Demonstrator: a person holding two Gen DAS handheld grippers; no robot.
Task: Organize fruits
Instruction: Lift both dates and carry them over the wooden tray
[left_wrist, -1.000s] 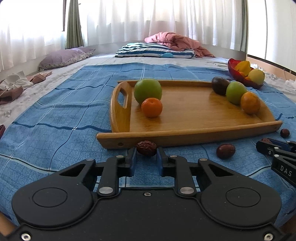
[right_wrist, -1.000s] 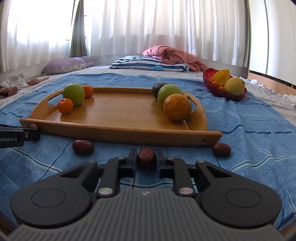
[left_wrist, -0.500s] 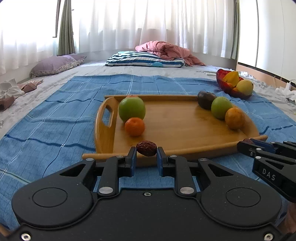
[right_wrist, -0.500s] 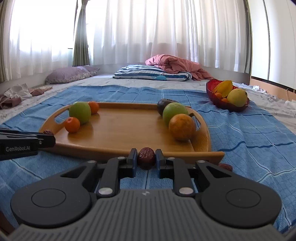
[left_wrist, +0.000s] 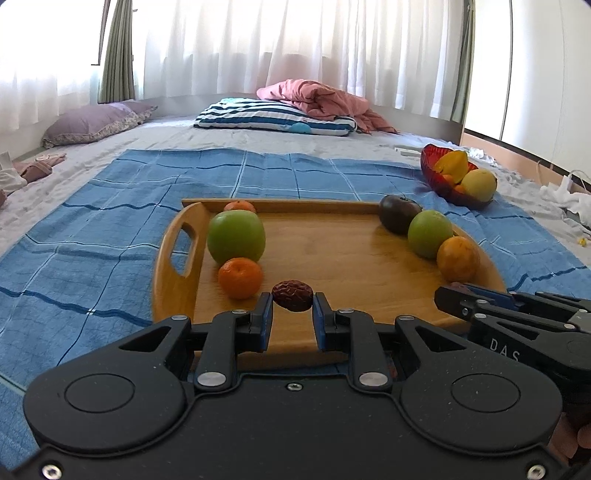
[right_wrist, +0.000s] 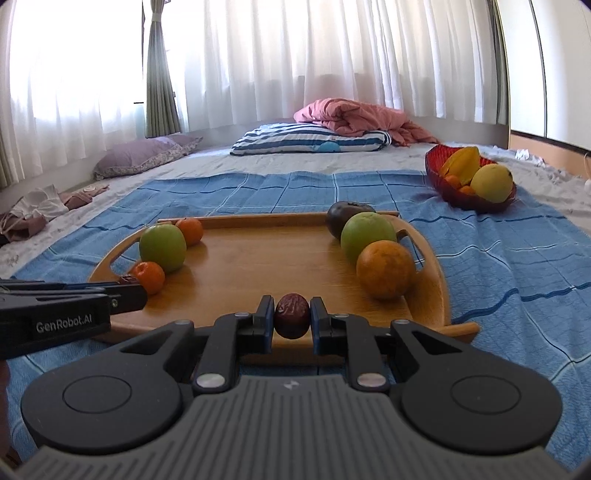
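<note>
A wooden tray (left_wrist: 332, 254) lies on a blue cloth. On its left are a green apple (left_wrist: 236, 235) and two small oranges (left_wrist: 240, 277). On its right are a dark fruit (left_wrist: 398, 218), a green apple (left_wrist: 428, 233) and an orange (left_wrist: 458, 258). My left gripper (left_wrist: 292, 314) is shut on a red date (left_wrist: 292, 295), held above the tray's near edge. My right gripper (right_wrist: 291, 317) is shut on another red date (right_wrist: 291, 320), also above the tray's near edge (right_wrist: 258, 332). The right gripper's fingers show at the left view's right side (left_wrist: 480, 302).
A red bowl (left_wrist: 443, 184) with yellow fruit stands on the cloth, far right of the tray. A striped pillow (left_wrist: 273, 118), pink blanket (left_wrist: 317, 99) and purple pillow (left_wrist: 96, 123) lie at the back. Clothes (right_wrist: 33, 210) lie at the far left.
Both grippers have risen from the cloth and moved forward over the tray's near edge, each still holding its date. The loose dates on the cloth have dropped out of view.
</note>
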